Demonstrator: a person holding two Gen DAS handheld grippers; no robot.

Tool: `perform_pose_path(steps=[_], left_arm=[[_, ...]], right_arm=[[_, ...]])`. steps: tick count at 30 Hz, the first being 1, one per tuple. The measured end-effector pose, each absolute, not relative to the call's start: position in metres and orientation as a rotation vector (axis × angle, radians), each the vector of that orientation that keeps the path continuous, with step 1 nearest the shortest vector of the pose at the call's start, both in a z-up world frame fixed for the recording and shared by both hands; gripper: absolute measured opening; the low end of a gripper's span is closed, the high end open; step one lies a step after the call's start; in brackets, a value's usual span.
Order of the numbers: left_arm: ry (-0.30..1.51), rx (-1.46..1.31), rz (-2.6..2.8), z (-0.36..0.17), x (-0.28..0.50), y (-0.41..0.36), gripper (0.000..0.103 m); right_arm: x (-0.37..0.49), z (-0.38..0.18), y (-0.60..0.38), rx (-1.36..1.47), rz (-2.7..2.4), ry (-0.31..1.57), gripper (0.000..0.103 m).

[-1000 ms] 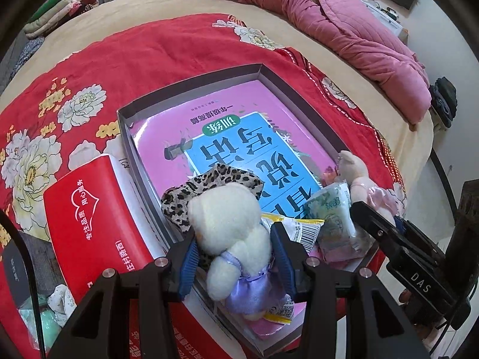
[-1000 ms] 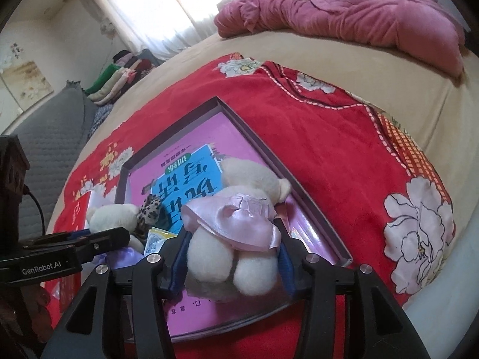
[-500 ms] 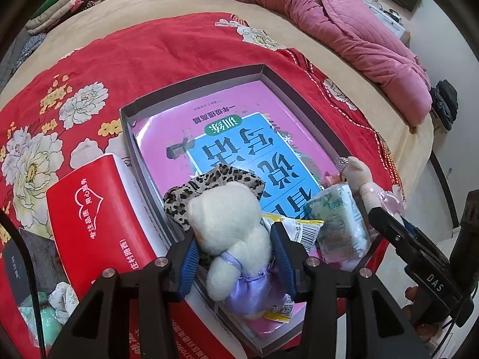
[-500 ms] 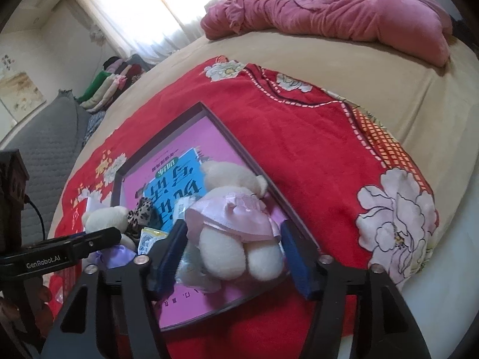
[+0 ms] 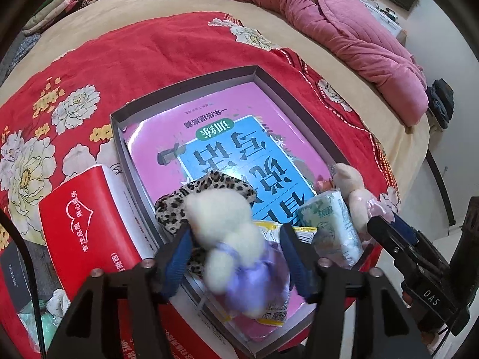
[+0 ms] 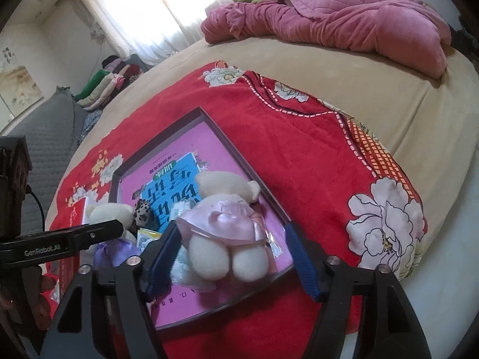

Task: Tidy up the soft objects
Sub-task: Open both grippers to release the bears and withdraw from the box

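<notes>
lying in the near end of a shallow dark box (image 5: 185, 89) on a red floral blanket (image 5: 149, 51), two small cream bears sit side by side. the left gripper (image 5: 235, 257) is spread wide around the bear in the lilac dress (image 5: 236, 248); both blue pads (image 5: 179, 257) stand clear of the plush, so it grips nothing. this bear rests on a leopard-print cloth (image 5: 209, 185) and a yellow-edged packet (image 5: 275, 314), blurred in the left view. the right gripper (image 6: 230, 257) is also spread wide, its pads apart from the bear in the pink dress (image 6: 227, 224), which lies with its legs toward the camera near the box's right wall. a small clear wrapper (image 6: 274, 246) lies just beside this bear's right side. between the two bears in the left view lies a pale green tissue pack (image 5: 332, 224). under all of them a pink and blue book (image 5: 233, 137) covers the box floor. left of the box, touching its wall, sits a red carton (image 5: 83, 224) with white writing. farther up the tan bed (image 6: 374, 95) lies a crumpled pink quilt (image 6: 344, 21), and folded clothes (image 6: 107, 83) are stacked by the window.
</notes>
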State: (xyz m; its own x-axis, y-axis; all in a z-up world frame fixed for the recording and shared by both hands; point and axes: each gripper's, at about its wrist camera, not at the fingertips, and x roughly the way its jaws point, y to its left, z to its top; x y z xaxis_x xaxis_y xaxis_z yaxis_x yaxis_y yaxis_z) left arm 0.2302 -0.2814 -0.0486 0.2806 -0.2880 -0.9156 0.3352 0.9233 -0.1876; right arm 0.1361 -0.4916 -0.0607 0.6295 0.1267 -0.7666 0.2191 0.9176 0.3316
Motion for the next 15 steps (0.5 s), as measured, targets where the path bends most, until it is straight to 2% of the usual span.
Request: perform_pose_path(steps=[15], left_arm=[[1.160, 0.016, -0.431, -0.026, 0.223, -0.273, 0.067]], right_arm=[[0.133, -0.037, -0.471, 0.287, -0.080, 0.873, 0.077]])
